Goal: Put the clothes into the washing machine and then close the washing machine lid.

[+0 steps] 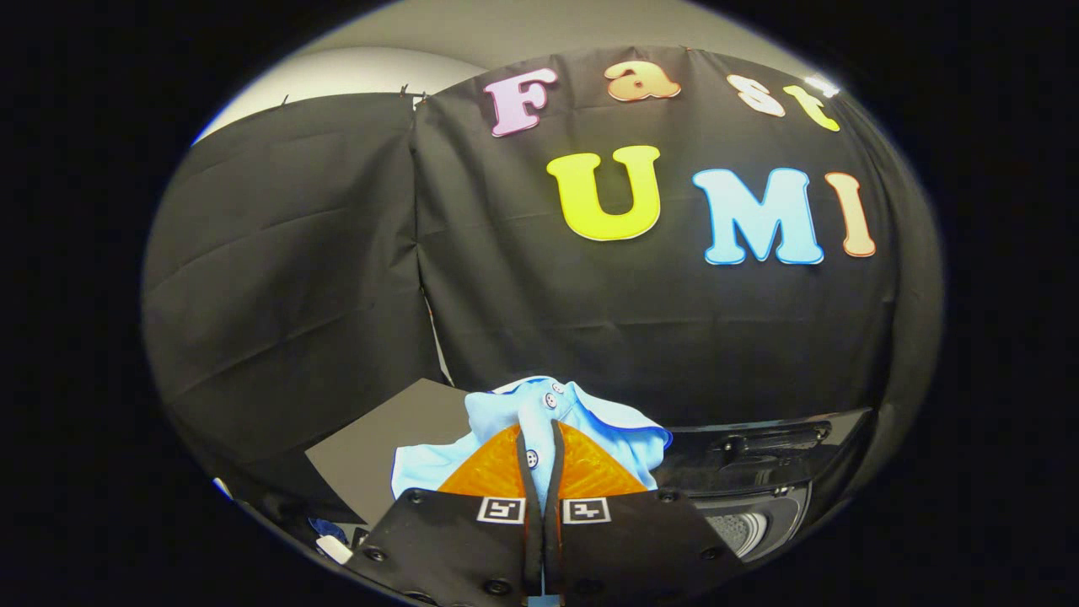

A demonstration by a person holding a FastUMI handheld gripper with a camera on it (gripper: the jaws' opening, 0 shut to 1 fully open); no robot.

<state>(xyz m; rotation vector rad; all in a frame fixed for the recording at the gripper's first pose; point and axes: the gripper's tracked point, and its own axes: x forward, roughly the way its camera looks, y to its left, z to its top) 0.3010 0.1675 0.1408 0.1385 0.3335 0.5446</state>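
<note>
One fisheye view, riding on the tool (539,438), looking forward along its fingers, tilted up at the wall (590,320). Shirt (548,413) pinched between fingers, very near. Washer (759,497) low, just right of the tool.

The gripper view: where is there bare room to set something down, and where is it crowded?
Free: the dark flat panel, left of the light blue shirt. Crowded: the jaws of the gripper are shut on the shirt; the washing machine sits right.
</note>
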